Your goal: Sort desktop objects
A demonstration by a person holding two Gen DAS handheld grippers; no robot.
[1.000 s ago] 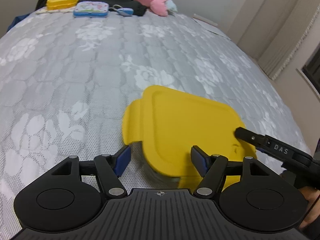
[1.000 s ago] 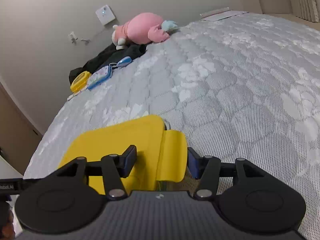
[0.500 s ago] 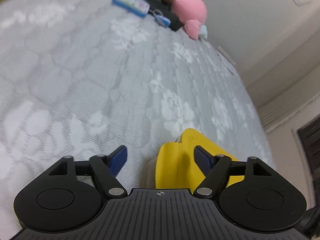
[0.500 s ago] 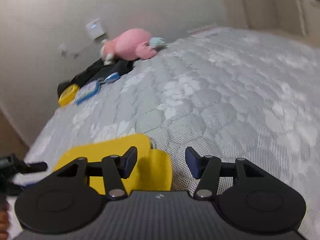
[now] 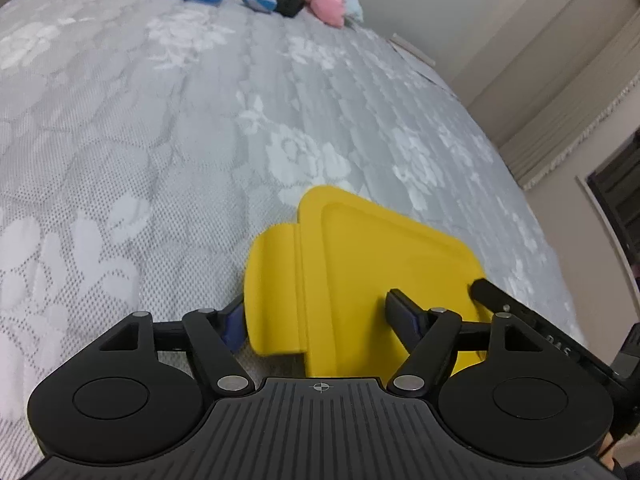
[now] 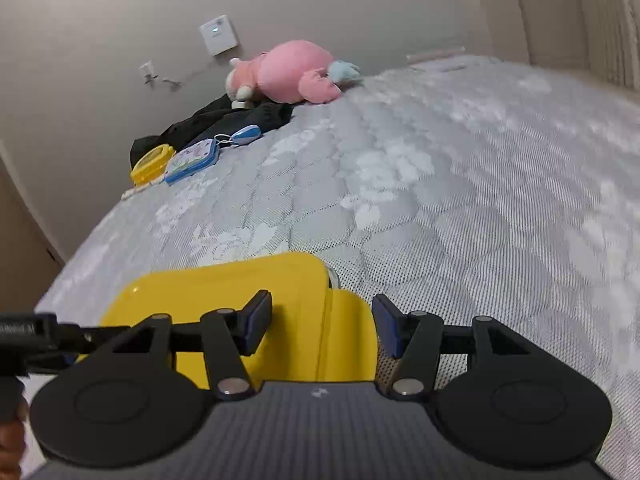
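left gripper [image 5: 316, 320]: jaws spread wide, level, low, pointing forward | right gripper [image 6: 322, 322]: jaws spread wide, level, low | grippers close together, angled toward each other

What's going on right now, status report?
Left gripper open, straddling yellow box's left flap. Right gripper open at its right flap. Box on mattress, lid on. Nothing in the way.

Black grippers, blue fingers [image 5: 234, 322] (padded, seemingly)
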